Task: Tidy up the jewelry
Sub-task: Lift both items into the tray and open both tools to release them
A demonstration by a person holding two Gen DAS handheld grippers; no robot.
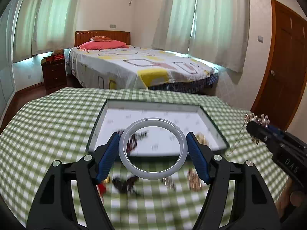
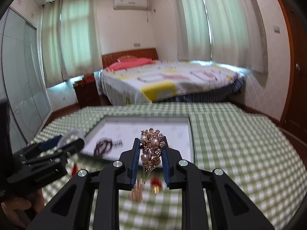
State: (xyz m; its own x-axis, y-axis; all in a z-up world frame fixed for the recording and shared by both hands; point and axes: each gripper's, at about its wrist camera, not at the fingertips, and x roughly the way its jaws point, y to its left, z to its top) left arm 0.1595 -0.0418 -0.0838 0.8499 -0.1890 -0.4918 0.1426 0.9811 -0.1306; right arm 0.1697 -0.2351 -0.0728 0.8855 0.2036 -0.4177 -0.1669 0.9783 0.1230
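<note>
My left gripper (image 1: pixel 153 138) is shut on a pale grey bangle (image 1: pixel 132 164), held flat above the near edge of the white jewelry tray (image 1: pixel 153 107). My right gripper (image 2: pixel 150 143) is shut on a gold and pearl brooch (image 2: pixel 151 149) with a chain hanging below it, above the tray's (image 2: pixel 189 149) near right part. The right gripper also shows in the left wrist view (image 1: pixel 259 123) at the right, and the left gripper in the right wrist view (image 2: pixel 63 140) at the left. A dark bead bracelet (image 2: pixel 103 145) lies in the tray.
The tray sits on a green checked tablecloth (image 1: pixel 48 124). Blurred loose jewelry lies on the cloth in front of the tray: a dark piece (image 1: pixel 125 185), gold pieces (image 1: pixel 193 178) and a red piece (image 2: pixel 155 184). A bed (image 1: pixel 144 65) stands beyond the table.
</note>
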